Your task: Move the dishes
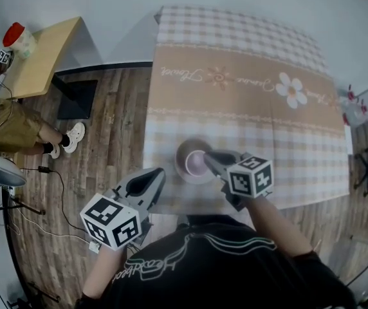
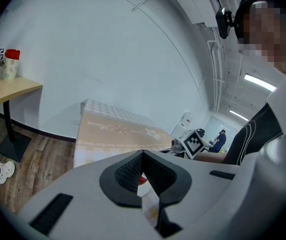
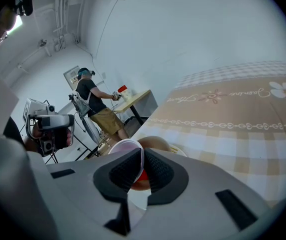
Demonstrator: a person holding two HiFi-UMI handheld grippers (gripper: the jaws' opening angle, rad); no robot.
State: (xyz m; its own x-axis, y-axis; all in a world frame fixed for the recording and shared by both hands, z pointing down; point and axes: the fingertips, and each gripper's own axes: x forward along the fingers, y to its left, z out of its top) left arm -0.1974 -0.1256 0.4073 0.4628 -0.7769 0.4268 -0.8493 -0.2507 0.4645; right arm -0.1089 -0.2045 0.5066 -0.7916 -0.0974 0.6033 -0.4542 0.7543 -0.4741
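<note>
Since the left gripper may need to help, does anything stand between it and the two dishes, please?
Nothing visible does: only bare tablecloth lies between the left gripper and the brown dish; the right gripper grips the pink bowl from the opposite side.

Pale pink bowl (image 1: 195,163) upright on round tan plate (image 1: 179,159) at tablecloth's (image 1: 267,140) near edge

Black shirt (image 1: 235,269) with pale looping print; grey left gripper (image 1: 157,174) and right gripper (image 1: 210,158), black-and-white marker cubes (image 1: 112,222).
</note>
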